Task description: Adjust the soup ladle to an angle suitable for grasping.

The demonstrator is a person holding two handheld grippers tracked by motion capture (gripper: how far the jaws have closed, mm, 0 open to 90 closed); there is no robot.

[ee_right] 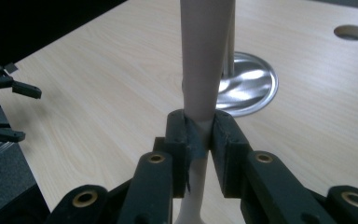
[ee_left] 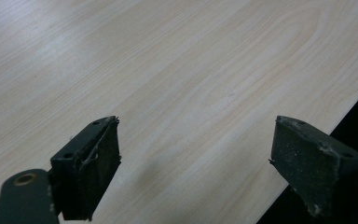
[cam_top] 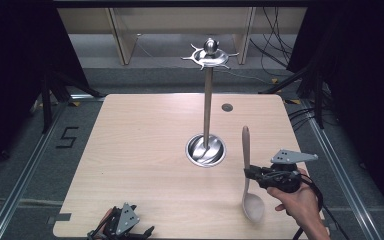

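A pale wooden spoon [cam_top: 245, 145] is gripped at its neck by my right gripper [cam_top: 248, 173], which is shut on it at the table's near right. Its handle points away from me and its bowl [cam_top: 253, 206] hangs toward the near edge. In the right gripper view the pads [ee_right: 186, 135] clamp the spoon [ee_right: 206, 56] just above the bowl. A metal utensil stand [cam_top: 208, 105] rises from a round steel base [cam_top: 206, 150] at the table's middle, with a hooked ring on top [cam_top: 210, 54]. My left gripper [cam_top: 142, 234] rests at the near left edge, open [ee_left: 193, 140] with nothing between its jaws.
The light wooden table [cam_top: 140, 150] has a small round hole [cam_top: 227, 107] behind the stand. Dark floor, metal rails and cables surround the table. The stand's base [ee_right: 256, 84] lies just beyond the spoon in the right gripper view, where the left gripper [ee_right: 16, 112] also shows far left.
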